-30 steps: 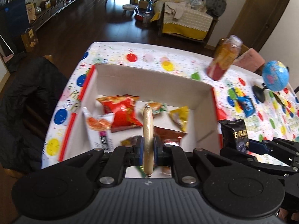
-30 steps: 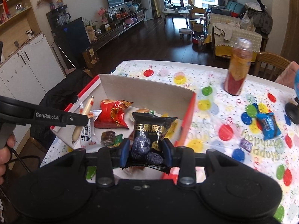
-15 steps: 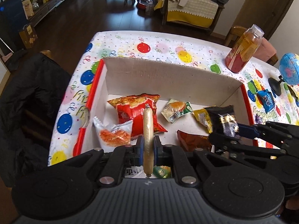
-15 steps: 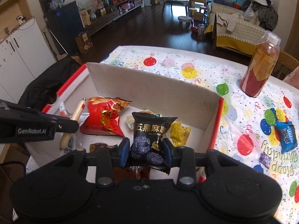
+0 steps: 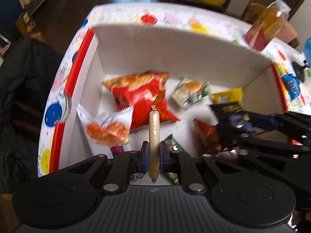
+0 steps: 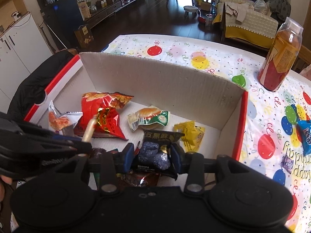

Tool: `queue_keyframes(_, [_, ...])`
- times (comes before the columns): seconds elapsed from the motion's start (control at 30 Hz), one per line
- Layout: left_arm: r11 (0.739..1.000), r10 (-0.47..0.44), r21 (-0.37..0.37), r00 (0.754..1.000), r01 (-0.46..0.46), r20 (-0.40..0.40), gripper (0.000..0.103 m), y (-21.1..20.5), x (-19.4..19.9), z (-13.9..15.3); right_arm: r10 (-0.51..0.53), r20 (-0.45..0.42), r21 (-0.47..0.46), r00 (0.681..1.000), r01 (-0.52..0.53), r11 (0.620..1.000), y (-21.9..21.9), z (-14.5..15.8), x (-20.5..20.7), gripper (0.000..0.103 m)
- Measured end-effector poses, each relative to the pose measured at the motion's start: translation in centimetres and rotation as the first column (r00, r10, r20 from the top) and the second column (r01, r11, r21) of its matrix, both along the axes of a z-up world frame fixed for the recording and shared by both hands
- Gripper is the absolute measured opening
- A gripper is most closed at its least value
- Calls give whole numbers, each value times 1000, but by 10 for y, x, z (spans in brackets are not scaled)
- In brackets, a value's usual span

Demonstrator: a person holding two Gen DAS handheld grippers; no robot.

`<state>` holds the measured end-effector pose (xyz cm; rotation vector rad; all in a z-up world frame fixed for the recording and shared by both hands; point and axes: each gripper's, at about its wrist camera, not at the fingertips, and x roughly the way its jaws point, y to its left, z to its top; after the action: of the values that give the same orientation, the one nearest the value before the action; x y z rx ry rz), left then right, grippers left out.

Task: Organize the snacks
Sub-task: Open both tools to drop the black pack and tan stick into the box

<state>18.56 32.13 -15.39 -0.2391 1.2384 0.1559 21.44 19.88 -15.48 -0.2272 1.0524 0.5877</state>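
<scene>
Holding both tools over the box (image 6: 165, 81), I had the left gripper (image 5: 154, 154) clamped on a sausage stick (image 5: 154, 136) at lower centre, and the right gripper (image 6: 152, 156) pinched on a black snack pack (image 6: 155, 147). Beyond them, inside the box, lay a red chip bag (image 6: 103, 112), a green-and-white packet (image 6: 147, 117) and a yellow packet (image 6: 189, 134). Farther off, at upper right, a juice bottle (image 6: 279, 56) stood on the tablecloth (image 6: 175, 48).

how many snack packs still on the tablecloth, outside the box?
2: a blue pack right of the cardboard box, and a small purple pack nearer the camera. More may lie out of view.
</scene>
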Motion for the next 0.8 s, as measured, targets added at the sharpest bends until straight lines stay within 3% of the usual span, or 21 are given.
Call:
queue_keyframes(0.3, [1000,22,-5,1000,-22,-2,12,2,-11,4,-5,2,33,1000,5,999,-11,11,-10,55])
queue_keyframes(0.5, [1000,19,-5,999,-19,29,18,-1,-23,17,-7,28,70,1000,5,998,-23,30,-25,64])
queue_keyframes(0.7, [1000,24,0,997,-24,76,41,-4,-39,36,-10,63,107,998,4,994,-35,53,-43,76])
queue_keyframes(0.77, [999,35,-1,994,-35,103,57,-5,-46,44,-11,76,120,997,1,993,-39,61,-49,79])
queue_keyframes(0.8, [999,37,0,992,-38,117,58,-5,-49,48,-12,83,126,996,1,992,-42,65,-52,82])
